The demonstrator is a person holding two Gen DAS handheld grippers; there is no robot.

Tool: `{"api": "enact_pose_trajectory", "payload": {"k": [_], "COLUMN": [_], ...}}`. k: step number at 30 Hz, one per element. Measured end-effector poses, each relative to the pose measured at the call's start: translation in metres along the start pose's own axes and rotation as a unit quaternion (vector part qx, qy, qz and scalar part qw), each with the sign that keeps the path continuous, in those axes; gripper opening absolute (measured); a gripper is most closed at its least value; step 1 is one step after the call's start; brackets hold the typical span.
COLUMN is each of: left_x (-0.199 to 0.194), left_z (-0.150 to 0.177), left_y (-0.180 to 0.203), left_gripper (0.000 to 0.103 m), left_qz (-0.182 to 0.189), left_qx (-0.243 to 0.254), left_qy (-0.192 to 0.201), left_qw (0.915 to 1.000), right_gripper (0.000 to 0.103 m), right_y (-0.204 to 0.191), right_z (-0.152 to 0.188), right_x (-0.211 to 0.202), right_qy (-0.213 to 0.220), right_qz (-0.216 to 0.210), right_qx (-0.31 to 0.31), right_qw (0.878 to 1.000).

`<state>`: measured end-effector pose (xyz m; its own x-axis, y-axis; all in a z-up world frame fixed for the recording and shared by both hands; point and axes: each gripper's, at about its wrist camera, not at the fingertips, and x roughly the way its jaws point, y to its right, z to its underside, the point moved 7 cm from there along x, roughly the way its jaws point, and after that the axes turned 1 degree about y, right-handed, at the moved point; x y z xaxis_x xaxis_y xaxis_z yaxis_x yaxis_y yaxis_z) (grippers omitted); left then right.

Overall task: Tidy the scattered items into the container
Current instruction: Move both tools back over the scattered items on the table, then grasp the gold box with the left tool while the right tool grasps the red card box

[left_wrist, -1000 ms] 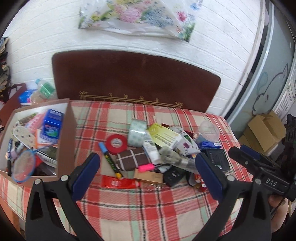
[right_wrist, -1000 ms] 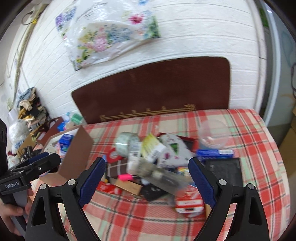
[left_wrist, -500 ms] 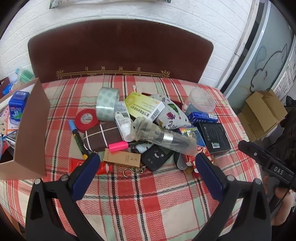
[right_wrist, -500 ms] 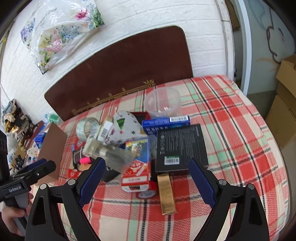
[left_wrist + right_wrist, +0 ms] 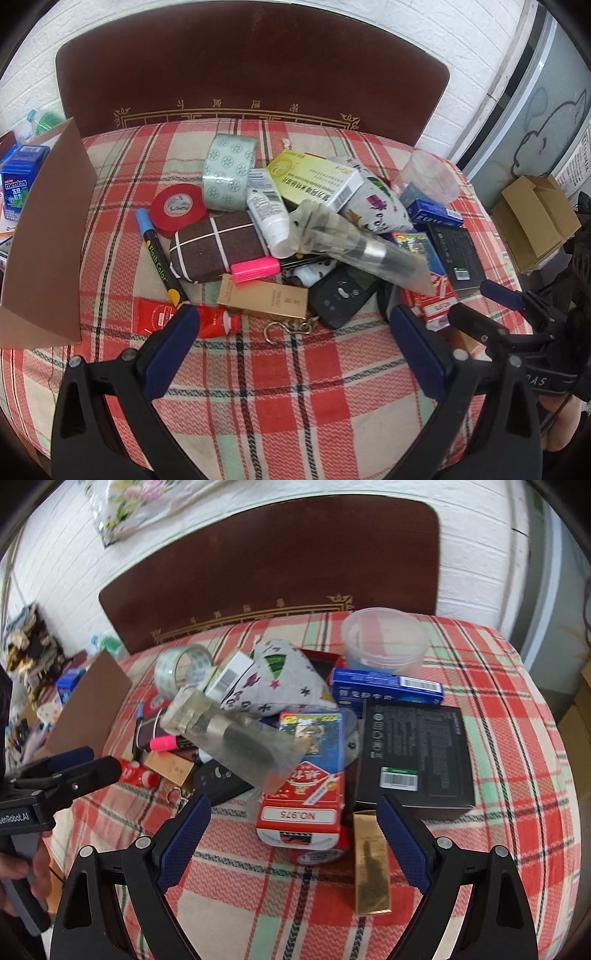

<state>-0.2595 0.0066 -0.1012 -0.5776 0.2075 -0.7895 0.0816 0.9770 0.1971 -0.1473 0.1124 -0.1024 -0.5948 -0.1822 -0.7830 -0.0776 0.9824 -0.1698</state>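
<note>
A heap of small items lies on the plaid tablecloth (image 5: 280,398): a gold box (image 5: 263,297), a pink marker (image 5: 255,265), a brown checked pouch (image 5: 216,247), red tape (image 5: 178,208), patterned tape (image 5: 229,171), a bagged brush (image 5: 365,247). The cardboard container (image 5: 48,243) stands at the left. My left gripper (image 5: 293,341) is open, just short of the gold box. My right gripper (image 5: 293,840) is open, close above a red card box (image 5: 304,805), with a gold bar (image 5: 370,871) beside its right finger.
A black box (image 5: 415,753), a blue box (image 5: 386,686) and a clear plastic cup (image 5: 384,638) lie at the right of the heap. A dark wooden headboard (image 5: 251,70) rises behind. A cardboard box (image 5: 535,221) sits on the floor right.
Both grippers have moved forward and down toward the heap. The left view swung right, leaving the container at its left edge. Both stay open.
</note>
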Motion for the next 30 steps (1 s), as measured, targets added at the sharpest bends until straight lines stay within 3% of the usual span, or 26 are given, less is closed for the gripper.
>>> {"api": "enact_pose_trajectory", "payload": {"k": [11, 15, 19, 26, 27, 30], "left_x": [0.043, 0.067, 0.091, 0.104, 0.104, 0.105], "left_z": [0.0, 0.005, 0.014, 0.016, 0.016, 0.016], "left_y": [-0.028, -0.026, -0.025, -0.029, -0.029, -0.029], "left_gripper": [0.102, 0.102, 0.102, 0.103, 0.103, 0.095], "left_qz": [-0.001, -0.006, -0.034, -0.048, -0.047, -0.045], "left_qx": [-0.01, 0.023, 0.071, 0.077, 0.076, 0.08], "left_qy": [-0.037, -0.067, -0.091, -0.076, -0.072, -0.06], "left_qw": [0.9993, 0.9975, 0.9927, 0.993, 0.9934, 0.994], "right_gripper": [0.092, 0.092, 0.092, 0.092, 0.092, 0.092], "right_y": [-0.001, 0.001, 0.0, 0.0, -0.002, -0.019], "right_z": [-0.001, -0.004, -0.008, -0.011, -0.011, -0.007], "right_x": [0.043, 0.049, 0.053, 0.063, 0.063, 0.065], "right_qy": [-0.031, -0.025, -0.021, -0.004, -0.001, -0.003], "right_qz": [0.03, 0.038, 0.054, 0.101, 0.098, 0.033], "right_qx": [-0.013, -0.021, -0.04, -0.087, -0.087, -0.096], "right_qw": [0.999, 0.999, 0.998, 0.991, 0.991, 0.995]}}
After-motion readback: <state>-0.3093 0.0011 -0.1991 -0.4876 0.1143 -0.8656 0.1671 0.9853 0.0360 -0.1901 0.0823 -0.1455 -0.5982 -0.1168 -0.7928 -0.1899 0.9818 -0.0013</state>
